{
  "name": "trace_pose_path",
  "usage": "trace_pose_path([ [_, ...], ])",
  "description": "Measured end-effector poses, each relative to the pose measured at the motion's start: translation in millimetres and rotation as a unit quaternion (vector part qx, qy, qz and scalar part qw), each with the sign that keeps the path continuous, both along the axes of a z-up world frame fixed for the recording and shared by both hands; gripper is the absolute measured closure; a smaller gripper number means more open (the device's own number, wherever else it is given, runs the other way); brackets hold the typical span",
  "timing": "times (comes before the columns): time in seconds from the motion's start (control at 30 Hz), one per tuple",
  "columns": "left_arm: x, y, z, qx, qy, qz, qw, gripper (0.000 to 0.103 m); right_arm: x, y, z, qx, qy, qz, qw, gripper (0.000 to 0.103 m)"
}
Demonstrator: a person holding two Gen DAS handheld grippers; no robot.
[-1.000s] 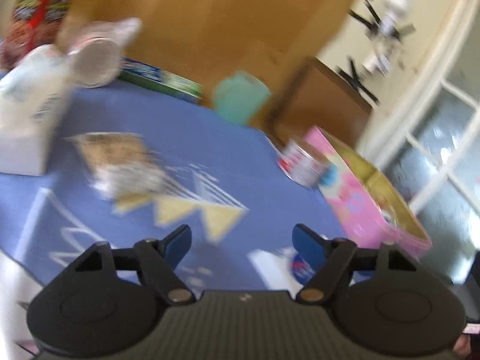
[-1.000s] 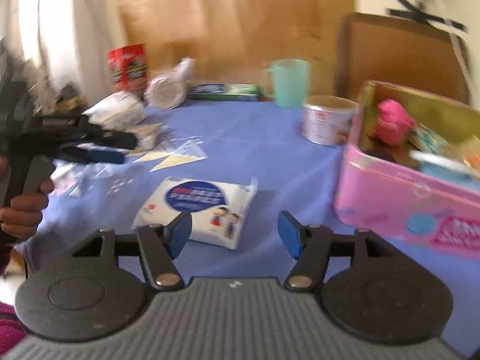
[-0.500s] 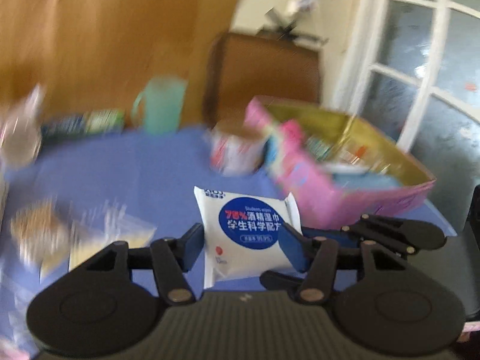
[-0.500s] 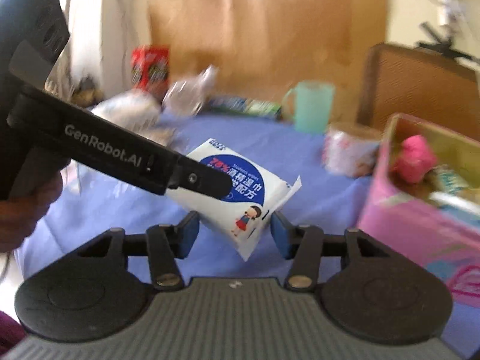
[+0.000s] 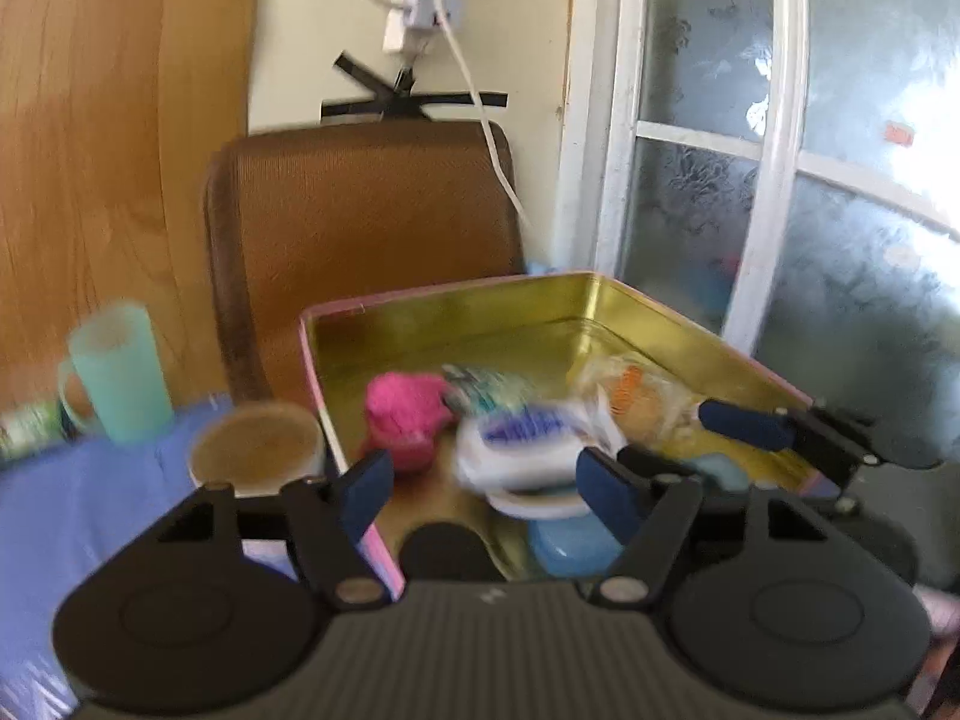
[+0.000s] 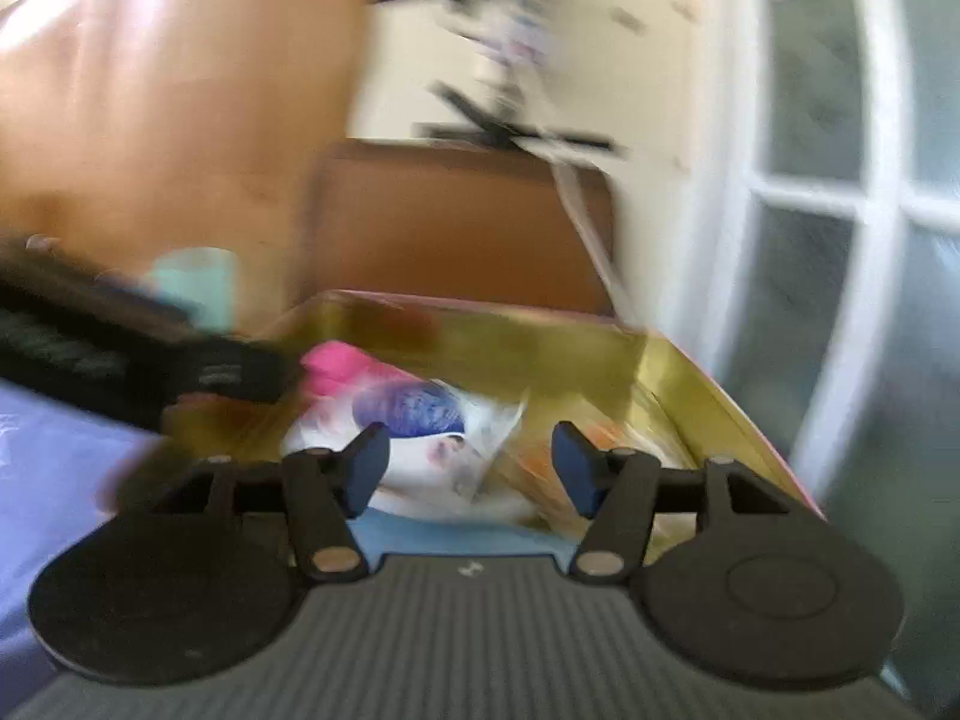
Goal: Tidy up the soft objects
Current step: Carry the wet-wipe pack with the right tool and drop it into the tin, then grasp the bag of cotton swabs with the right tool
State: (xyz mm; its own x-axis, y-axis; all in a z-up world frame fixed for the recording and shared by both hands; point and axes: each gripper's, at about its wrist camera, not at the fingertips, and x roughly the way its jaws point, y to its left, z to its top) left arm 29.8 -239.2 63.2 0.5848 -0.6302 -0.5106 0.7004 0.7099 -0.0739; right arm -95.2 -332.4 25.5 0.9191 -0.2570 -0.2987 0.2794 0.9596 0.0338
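Wipes packet lies loose inside the pink tin, beside the pink soft toy; I have both my left gripper and right gripper released, jaws just opened, nothing between them, so the drop looks complete

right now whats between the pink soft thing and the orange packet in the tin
The white wipes pack with the blue label lies between the pink soft thing and the orange packet, seen in the left wrist view.
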Motion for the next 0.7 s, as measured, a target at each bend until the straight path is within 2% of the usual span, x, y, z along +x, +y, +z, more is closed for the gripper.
trace_pose_path([
  [0.07, -8, 22, -6, -0.010, 0.003, 0.002, 0.9999, 0.032, -13, -6, -1, 0.034, -0.015, 0.004, 0.999, 0.041],
  [0.17, -18, 62, -12, -0.018, 0.004, 0.017, 0.9997, 0.030, -21, 2, 5, 0.038, -0.033, 0.026, 0.998, 0.044],
  [0.3, -29, 132, -29, -0.010, 0.010, 0.075, 0.9971, 0.030, -18, 35, 20, 0.062, -0.063, 0.129, 0.988, 0.044],
  [0.37, -36, 174, -39, -0.004, 0.009, 0.123, 0.9924, 0.030, -7, 61, 24, 0.059, -0.056, 0.189, 0.979, 0.044],
  [0.43, -40, 217, -49, -0.006, 0.018, 0.176, 0.9842, 0.029, 10, 93, 21, 0.055, -0.033, 0.247, 0.967, 0.044],
  [0.53, -40, 274, -61, -0.005, 0.021, 0.272, 0.9620, 0.029, 44, 146, 9, 0.049, 0.023, 0.316, 0.947, 0.044],
  [0.63, -33, 320, -71, -0.015, 0.033, 0.378, 0.9253, 0.029, 78, 193, 1, 0.049, 0.061, 0.357, 0.931, 0.044],
  [0.67, -31, 335, -75, -0.027, 0.043, 0.412, 0.9098, 0.029, 89, 207, -1, 0.049, 0.068, 0.368, 0.926, 0.044],
  [0.7, -30, 352, -79, -0.058, 0.063, 0.435, 0.8963, 0.029, 99, 223, -3, 0.047, 0.073, 0.379, 0.921, 0.044],
])
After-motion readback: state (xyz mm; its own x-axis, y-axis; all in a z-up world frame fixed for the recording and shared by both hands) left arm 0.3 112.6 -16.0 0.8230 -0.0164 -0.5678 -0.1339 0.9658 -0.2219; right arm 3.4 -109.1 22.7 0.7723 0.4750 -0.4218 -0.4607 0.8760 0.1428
